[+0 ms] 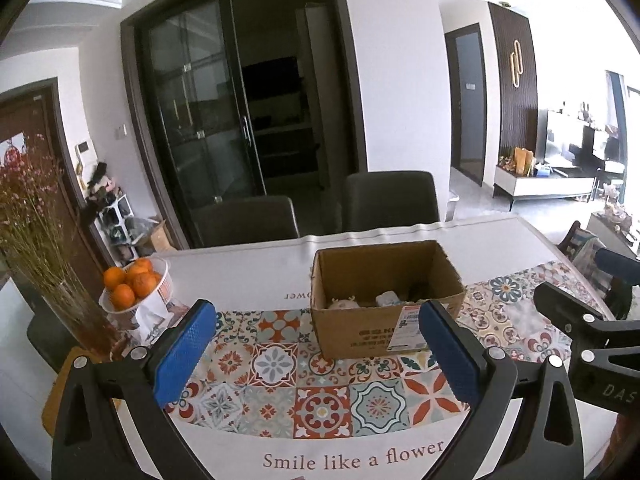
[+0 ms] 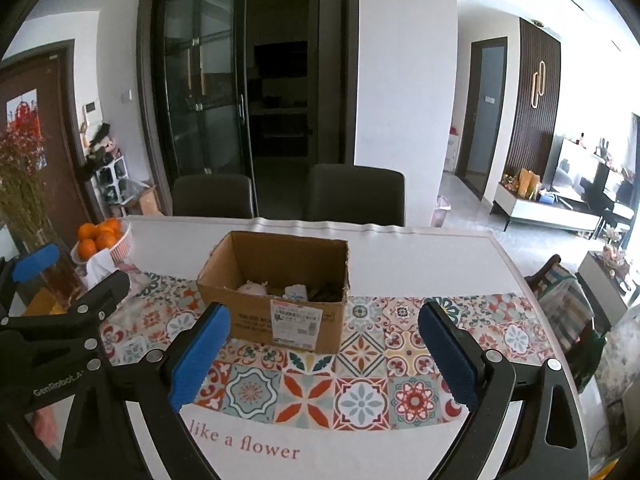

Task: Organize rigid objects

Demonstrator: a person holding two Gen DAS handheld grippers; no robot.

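Observation:
An open cardboard box (image 1: 384,276) (image 2: 276,280) stands on the patterned tablecloth (image 1: 320,380) (image 2: 360,360), with a label on its near wall. Inside lie a pale toy (image 1: 343,303) (image 2: 252,288), a white-and-blue object (image 1: 387,298) (image 2: 295,291) and something dark at the right, too shadowed to name. My left gripper (image 1: 318,354) hangs open above the cloth, short of the box, nothing between its blue pads. My right gripper (image 2: 322,354) is likewise open and empty, in front of the box. Each gripper shows at the edge of the other's view.
A white basket of oranges (image 1: 132,284) (image 2: 100,238) and a glass vase of dried flowers (image 1: 48,240) (image 2: 28,200) stand at the table's left. Two dark chairs (image 1: 316,208) (image 2: 288,196) sit behind the far edge. Another chair (image 2: 568,300) is at the right end.

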